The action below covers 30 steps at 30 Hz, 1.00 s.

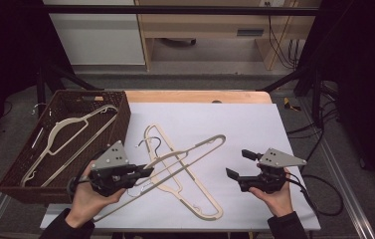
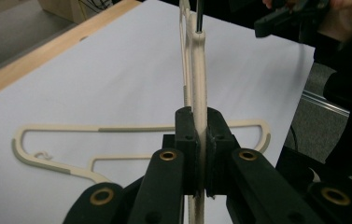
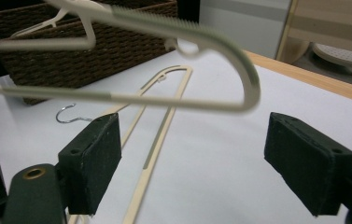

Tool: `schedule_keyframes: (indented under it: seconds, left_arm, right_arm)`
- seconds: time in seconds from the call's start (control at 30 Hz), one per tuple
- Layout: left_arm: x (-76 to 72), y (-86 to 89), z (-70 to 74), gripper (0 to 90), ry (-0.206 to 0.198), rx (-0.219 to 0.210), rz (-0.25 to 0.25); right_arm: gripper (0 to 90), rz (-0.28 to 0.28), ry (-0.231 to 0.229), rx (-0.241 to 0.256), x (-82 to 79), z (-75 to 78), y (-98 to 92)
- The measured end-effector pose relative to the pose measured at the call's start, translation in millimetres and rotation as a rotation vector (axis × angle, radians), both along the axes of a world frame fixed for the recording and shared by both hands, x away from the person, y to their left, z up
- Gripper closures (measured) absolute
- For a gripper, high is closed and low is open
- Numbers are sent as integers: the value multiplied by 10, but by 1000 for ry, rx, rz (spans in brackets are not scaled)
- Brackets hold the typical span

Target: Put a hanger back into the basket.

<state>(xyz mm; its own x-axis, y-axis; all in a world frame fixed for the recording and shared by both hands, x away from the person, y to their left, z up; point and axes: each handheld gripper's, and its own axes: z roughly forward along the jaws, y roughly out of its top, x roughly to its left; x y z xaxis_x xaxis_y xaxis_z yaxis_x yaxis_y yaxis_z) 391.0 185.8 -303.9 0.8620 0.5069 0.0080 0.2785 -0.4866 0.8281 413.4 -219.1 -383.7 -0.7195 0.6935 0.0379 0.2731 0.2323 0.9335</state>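
Nearest us, our left claw (image 1: 142, 173) is clamped on the lifted cream hanger (image 1: 202, 145), which is raised above the white counter (image 1: 239, 124); our right claw (image 1: 239, 164) gapes wide with nothing between its jaws, near that hanger's far rounded end. A second hanger (image 1: 195, 191) lies flat beneath. Farther left, the wicker basket (image 1: 120, 122) holds a third hanger (image 1: 65, 132).

Wicker basket (image 1: 120, 119): sitting at the tabletop's left edge, holding one cream hanger (image 1: 60, 137). Second hanger (image 1: 200, 199): lying flat on the white tabletop (image 1: 244, 124). Pale cabinet (image 1: 100, 35) and wooden desk (image 1: 200, 22): standing behind.
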Motion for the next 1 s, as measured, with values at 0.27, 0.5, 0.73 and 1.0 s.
schedule_keyframes:
  seconds: [0.27,0.5,0.73,1.0]
  left_arm:
    - [85,204,353,860,-52,2,39]
    - [306,518,545,860,-75,-21,87]
    - [529,792,595,859,-94,-14,136]
    - [797,1208,534,859,-89,-1,212]
  right_arm:
    - [68,-100,16,-10,-2,-84,-129]
    - [38,-146,26,-11,10,-130,-185]
    - [36,-169,26,-21,16,-154,-195]
    - [36,-162,32,-35,26,-174,-176]
